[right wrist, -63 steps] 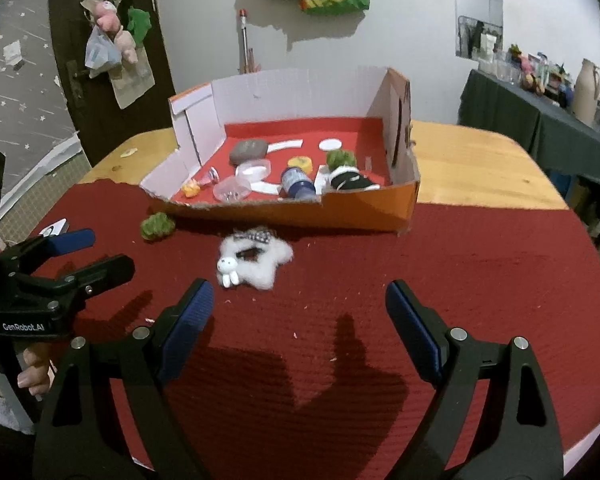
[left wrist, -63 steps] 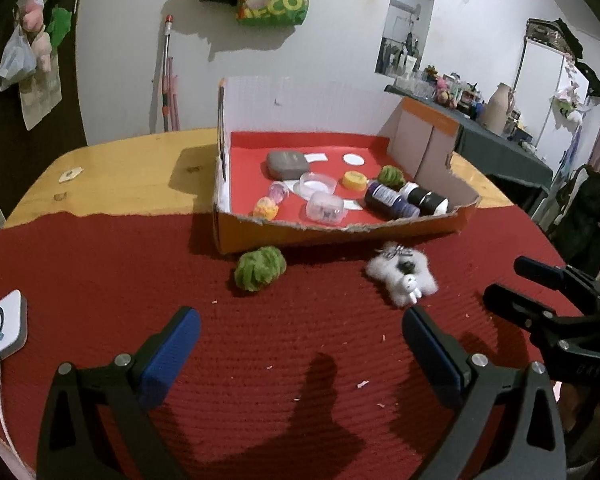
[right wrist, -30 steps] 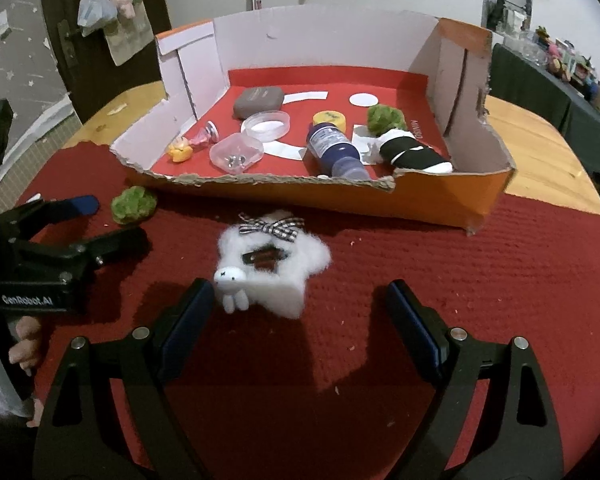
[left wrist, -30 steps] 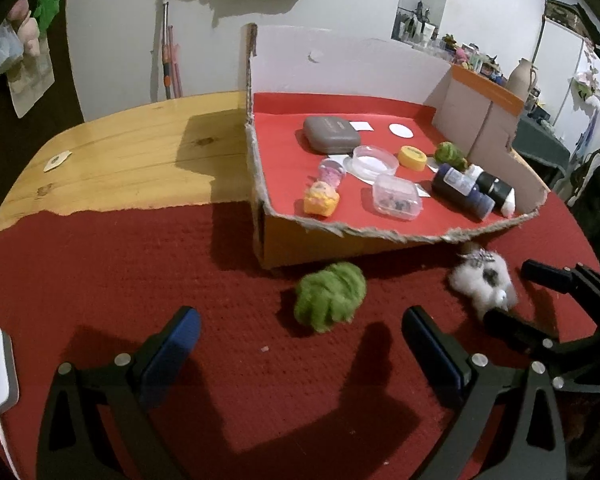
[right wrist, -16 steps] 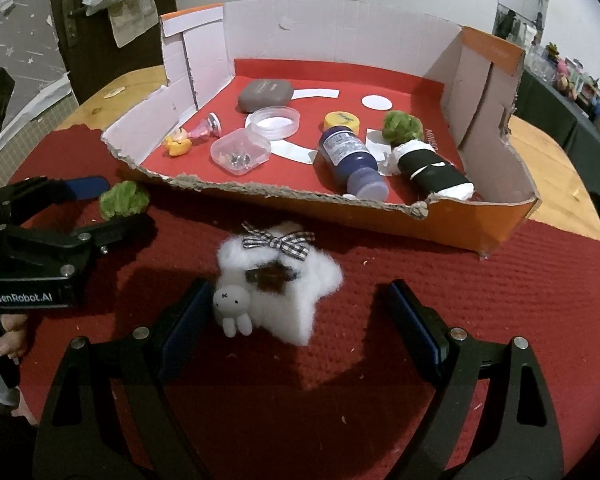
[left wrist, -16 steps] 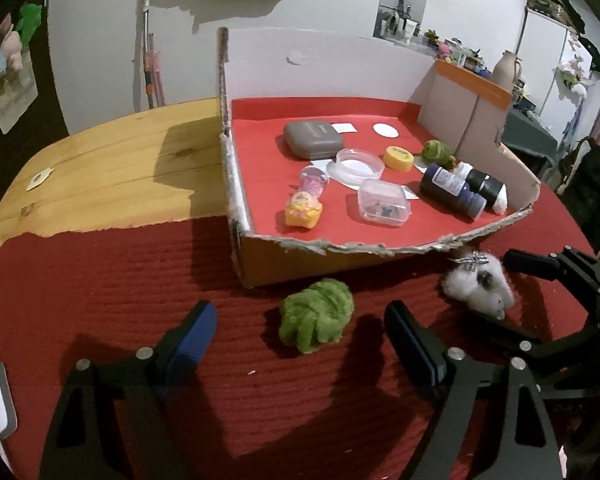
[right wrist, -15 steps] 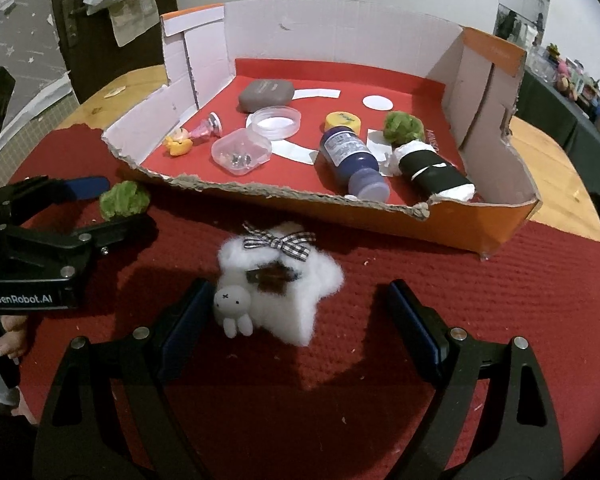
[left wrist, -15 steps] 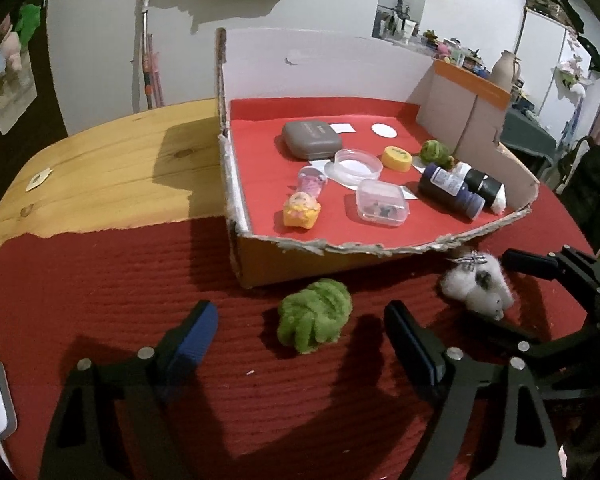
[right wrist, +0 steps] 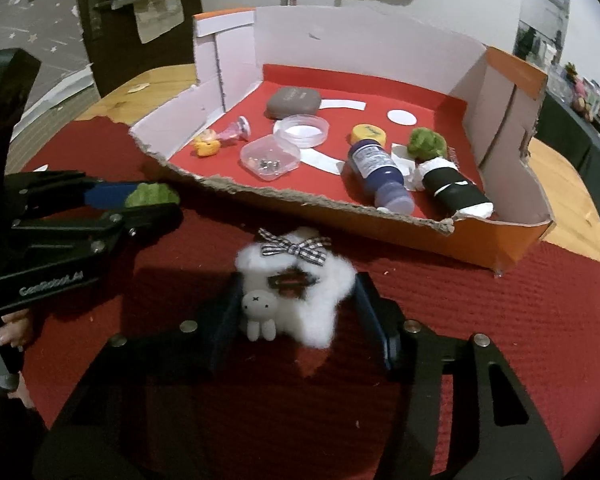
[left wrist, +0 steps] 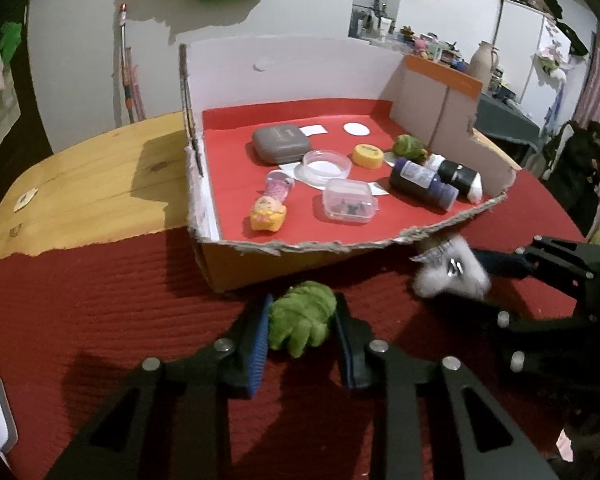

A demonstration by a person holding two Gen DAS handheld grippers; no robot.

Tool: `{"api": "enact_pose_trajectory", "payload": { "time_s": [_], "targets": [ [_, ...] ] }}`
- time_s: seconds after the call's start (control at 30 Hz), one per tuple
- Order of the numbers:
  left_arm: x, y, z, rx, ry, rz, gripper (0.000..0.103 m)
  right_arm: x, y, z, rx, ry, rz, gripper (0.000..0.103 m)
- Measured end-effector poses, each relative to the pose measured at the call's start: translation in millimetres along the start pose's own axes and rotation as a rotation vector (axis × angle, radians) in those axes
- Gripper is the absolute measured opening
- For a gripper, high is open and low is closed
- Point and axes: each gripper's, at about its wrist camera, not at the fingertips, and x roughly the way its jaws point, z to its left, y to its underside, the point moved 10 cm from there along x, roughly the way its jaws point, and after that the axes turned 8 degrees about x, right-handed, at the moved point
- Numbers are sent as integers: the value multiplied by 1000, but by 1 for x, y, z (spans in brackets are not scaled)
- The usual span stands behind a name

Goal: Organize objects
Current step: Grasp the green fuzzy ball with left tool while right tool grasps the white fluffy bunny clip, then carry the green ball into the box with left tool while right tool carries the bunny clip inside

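We have both grippers down on the red cloth [left wrist: 100, 320] in front of the cardboard box [left wrist: 284, 268]. Our left gripper [left wrist: 300, 320] has its jaws closed against the sides of the green fuzzy ball [left wrist: 302, 320], which sits just beside the box's torn front edge. Our right gripper [right wrist: 296, 308] has its jaws pressed around the white fluffy toy [right wrist: 300, 288], which is near the box front on the cloth. Inside the box lie a grey case [left wrist: 281, 143], a clear container [left wrist: 350, 200] and a dark blue bottle [left wrist: 422, 184].

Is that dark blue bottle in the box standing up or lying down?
Lying down. The dark blue bottle rests on its side on the cardboard box's red floor.
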Motion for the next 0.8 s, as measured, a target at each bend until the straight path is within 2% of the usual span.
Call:
{"api": "enact_pose_trajectory", "payload": {
  "time_s": [0.43,0.8],
  "targets": [
    [-22,-1,-20,15,50,-39,30,-24,1,6,3,-55,-40,38],
    [-32,-4,-30,25,58,-56,30,-32,4,3,15,-66,-50,38]
  ]
}}
